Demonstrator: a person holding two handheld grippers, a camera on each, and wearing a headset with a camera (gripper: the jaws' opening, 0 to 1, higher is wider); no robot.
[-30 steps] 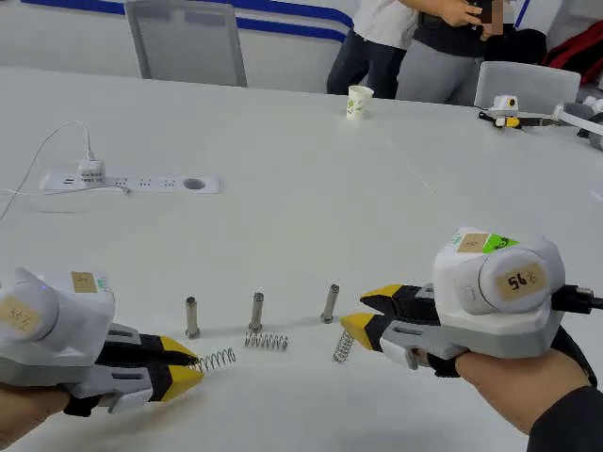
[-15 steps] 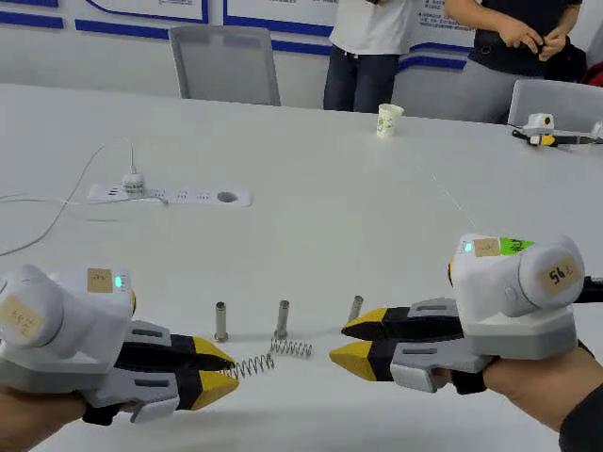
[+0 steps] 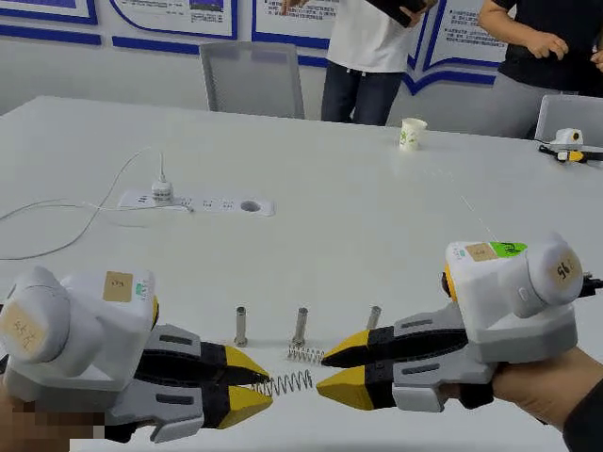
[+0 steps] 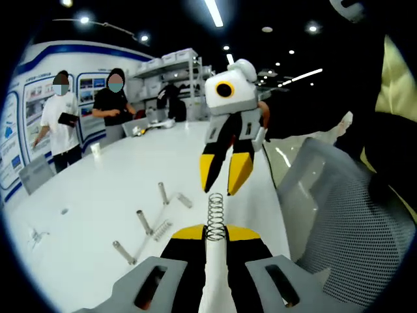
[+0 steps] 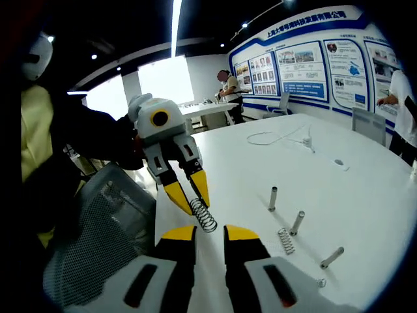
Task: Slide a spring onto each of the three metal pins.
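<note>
The left gripper (image 3: 268, 386) has its fingers pressed onto one end of a spring (image 3: 292, 381). In the head view the spring juts out level towards 3 o'clock, clear of the desk (image 3: 377, 217). Its free end stops just short of the right gripper (image 3: 323, 374), whose fingers are spread with a plain gap, one above and one below the line of the coil. In the left gripper view the spring rises towards 12 o'clock from between that gripper's yellow tips. The three metal pins (image 3: 301, 326) stand upright in a row at about 12 o'clock from the held spring, just beyond both grippers, and all three are bare. A second spring (image 3: 303, 355) lies flat on the desk near the foot of the middle pin. The held spring looks like thin wire, so it is probably very light, soft along its length and ready to bow sideways. Being round and springy, it could flick out of a careless pinch. The safest hold is likely across the outer coils near one end, lightly enough not to crush them. That leaves the other end's bore open to drop over a pin. The pins look slim and may topple if nudged.
</note>
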